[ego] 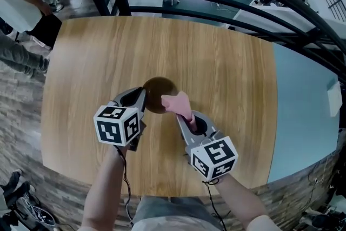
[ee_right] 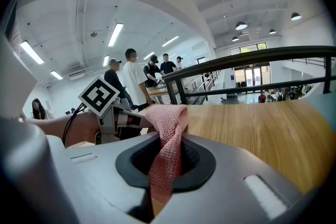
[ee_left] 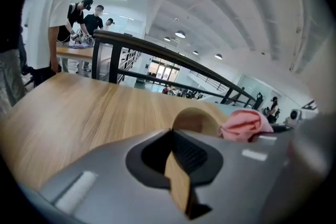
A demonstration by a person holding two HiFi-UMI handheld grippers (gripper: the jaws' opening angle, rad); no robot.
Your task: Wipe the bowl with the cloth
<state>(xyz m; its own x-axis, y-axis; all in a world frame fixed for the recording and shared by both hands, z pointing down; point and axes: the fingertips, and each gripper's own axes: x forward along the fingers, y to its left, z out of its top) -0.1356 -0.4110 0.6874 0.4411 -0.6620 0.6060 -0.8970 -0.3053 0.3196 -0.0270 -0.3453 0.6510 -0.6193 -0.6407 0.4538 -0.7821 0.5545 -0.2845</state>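
Observation:
A brown wooden bowl (ego: 158, 92) is near the middle of the wooden table (ego: 97, 62), tipped up on its side. My left gripper (ego: 144, 98) is shut on the bowl's left rim. In the left gripper view the rim's wooden wall (ee_left: 180, 186) stands pinched between the jaws, with the rest of the bowl (ee_left: 197, 120) beyond. My right gripper (ego: 187, 116) is shut on a pink knitted cloth (ego: 177, 101). The cloth's free end lies against the bowl's right side. In the right gripper view the cloth (ee_right: 167, 148) runs up between the jaws, and the left gripper's marker cube (ee_right: 99, 96) shows behind it.
A black metal railing (ego: 216, 2) runs along the table's far edge, with a drop to a lower floor beyond. Several people stand at another table (ee_left: 71, 52) to the far left. The near table edge (ego: 162, 195) lies just under my forearms.

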